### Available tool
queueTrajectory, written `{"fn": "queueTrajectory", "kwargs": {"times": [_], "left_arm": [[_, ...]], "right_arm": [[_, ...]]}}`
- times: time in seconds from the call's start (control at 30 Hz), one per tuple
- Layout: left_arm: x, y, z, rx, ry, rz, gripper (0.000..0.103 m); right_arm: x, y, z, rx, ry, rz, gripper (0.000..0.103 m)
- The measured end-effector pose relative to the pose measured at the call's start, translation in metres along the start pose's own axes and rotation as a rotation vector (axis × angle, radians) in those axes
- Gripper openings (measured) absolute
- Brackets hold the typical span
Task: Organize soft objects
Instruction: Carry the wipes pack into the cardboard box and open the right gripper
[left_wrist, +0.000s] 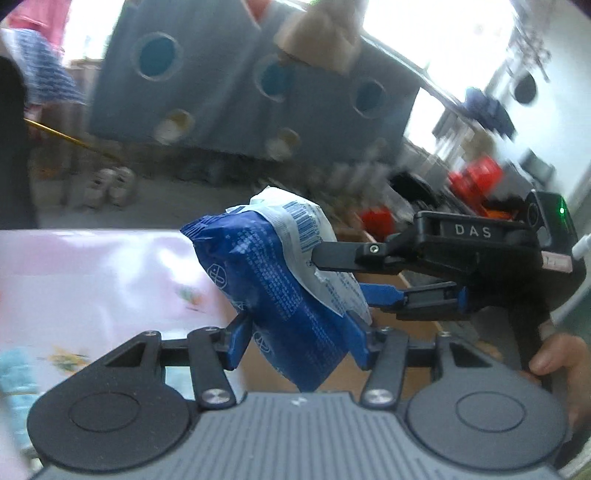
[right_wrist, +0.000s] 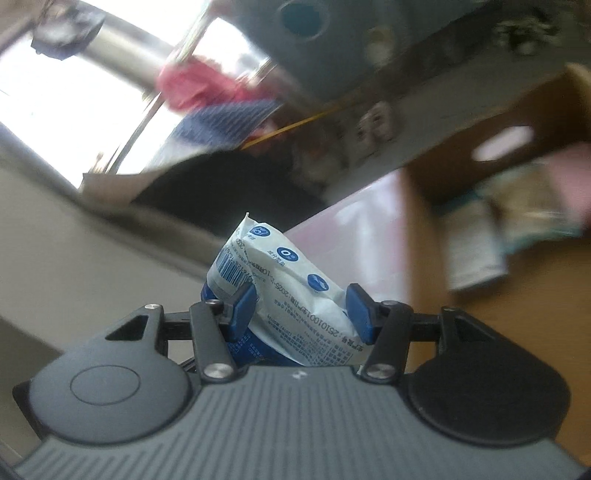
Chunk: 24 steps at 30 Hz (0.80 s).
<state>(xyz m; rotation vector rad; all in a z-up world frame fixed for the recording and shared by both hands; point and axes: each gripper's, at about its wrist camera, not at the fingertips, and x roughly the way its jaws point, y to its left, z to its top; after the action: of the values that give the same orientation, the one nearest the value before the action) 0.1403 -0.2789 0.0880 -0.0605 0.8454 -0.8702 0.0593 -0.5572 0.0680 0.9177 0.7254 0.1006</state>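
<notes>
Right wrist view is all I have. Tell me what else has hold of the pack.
Observer: The left tongs clamp the pack too, at its blue end.
Operator: Say whether it rests on anything.
Observer: No. It hangs free in the air, and only the two tongs touch it.
Operator: Describe my grip from outside.
Observer: The right tongs pinch the white end from the side, one finger above and one below.

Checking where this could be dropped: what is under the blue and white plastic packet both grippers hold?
The blue and white plastic packet hangs clear between the left gripper and right gripper. Below it show brown tabletop and pink cloth; directly beneath is covered.
</notes>
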Motion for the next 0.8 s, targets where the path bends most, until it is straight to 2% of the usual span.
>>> {"fn": "queueTrajectory", "kwargs": {"times": [0.17, 0.3, 0.37, 0.43, 0.63, 0.8], "left_arm": [[0.061, -0.032, -0.003, 0.057, 0.105, -0.027, 0.054], [0.095, -0.029, -0.010, 0.086, 0.154, 0.025, 0.055], [0.101, -0.025, -0.014, 0.088, 0.167, 0.044, 0.055], [0.101, -0.017, -0.014, 0.086, 0.169, 0.052, 0.054], [0.064, -0.001, -0.021, 0.081, 0.117, 0.061, 0.055], [0.030, 0.022, -0.024, 0.057, 0.084, 0.085, 0.055]], "right_arm": [[-0.034, -0.085, -0.004, 0.174, -0.043, -0.013, 0.054], [-0.022, -0.141, -0.014, 0.307, -0.018, -0.036, 0.056], [-0.004, -0.162, -0.022, 0.334, 0.025, -0.115, 0.055], [0.006, -0.177, -0.026, 0.358, 0.051, -0.144, 0.054], [0.016, -0.171, -0.022, 0.304, 0.015, -0.212, 0.054], [0.039, -0.163, -0.013, 0.275, 0.017, -0.319, 0.054]]}}
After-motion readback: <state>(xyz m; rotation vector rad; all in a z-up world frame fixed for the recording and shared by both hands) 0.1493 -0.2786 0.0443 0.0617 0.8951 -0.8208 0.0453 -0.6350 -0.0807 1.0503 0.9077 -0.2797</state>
